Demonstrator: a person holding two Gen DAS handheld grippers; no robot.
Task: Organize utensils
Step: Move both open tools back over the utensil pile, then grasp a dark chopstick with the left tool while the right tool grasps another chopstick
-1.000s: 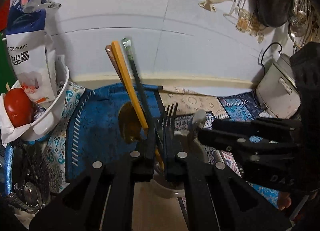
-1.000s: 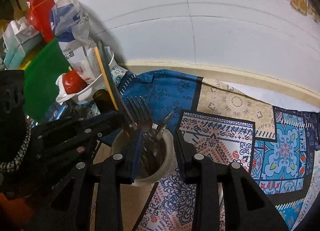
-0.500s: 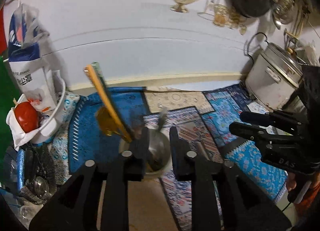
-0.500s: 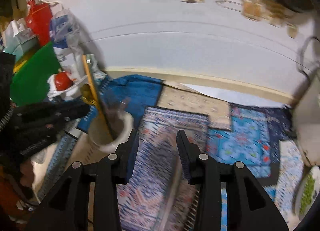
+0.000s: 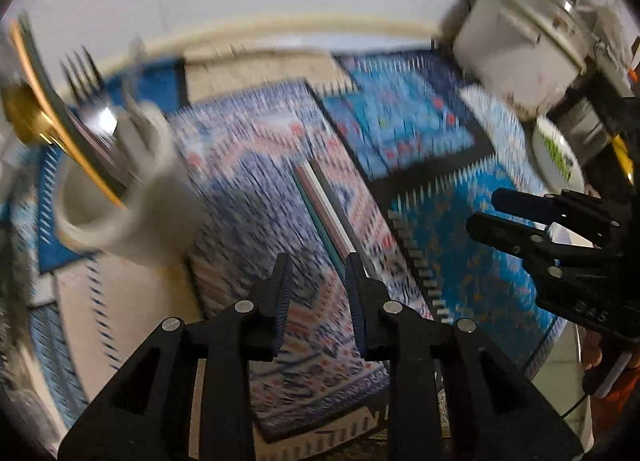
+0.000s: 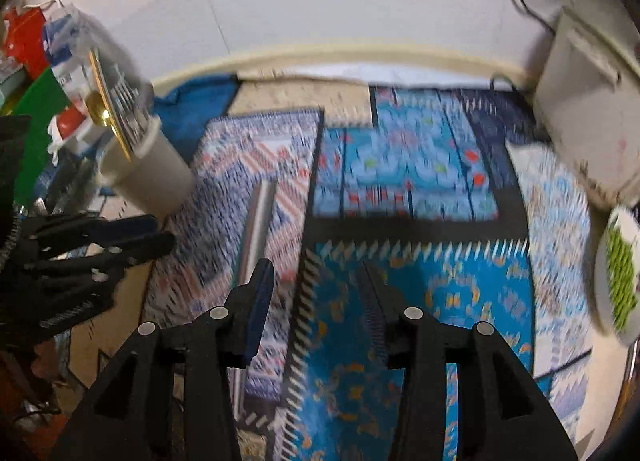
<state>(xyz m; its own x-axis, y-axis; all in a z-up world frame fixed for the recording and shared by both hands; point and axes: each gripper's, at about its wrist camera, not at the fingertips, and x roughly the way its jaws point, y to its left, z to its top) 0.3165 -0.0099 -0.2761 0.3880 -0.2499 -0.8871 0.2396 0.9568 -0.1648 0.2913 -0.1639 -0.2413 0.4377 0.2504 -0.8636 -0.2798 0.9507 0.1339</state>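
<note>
- The white holder cup (image 5: 120, 197) stands at the far left of the worktop (image 6: 120, 317), on the patterned cloth (image 6: 400, 165). Forks (image 5: 86, 77), a gold spoon (image 5: 24, 117) and orange-and-dark chopsticks (image 5: 60, 113) stand upright in it, handles down, which I take as the sorted part of the job.
- A bundle of pale, green-edged sticks (image 5: 324, 201), probably more chopsticks, lies flat on the cloth, near the middle. It runs straight toward the left gripper (image 5: 316, 273), whose jaws are parted and empty, just short of its near end; that looks like a line-up for the next pick.
- The right gripper (image 6: 316, 281) is spread wide and holds nothing, hovering over the blue cloth panel to the right of the sticks, out of the way.
- A white cooker pot (image 5: 520, 41) and a plate of green food (image 6: 620, 277) sit at the far right.
- Writing: the blue-and-white bag (image 6: 68, 45) behind the cup is too blurred to read; raised letters on the right gripper's body in the left view cannot be made out surely.
</note>
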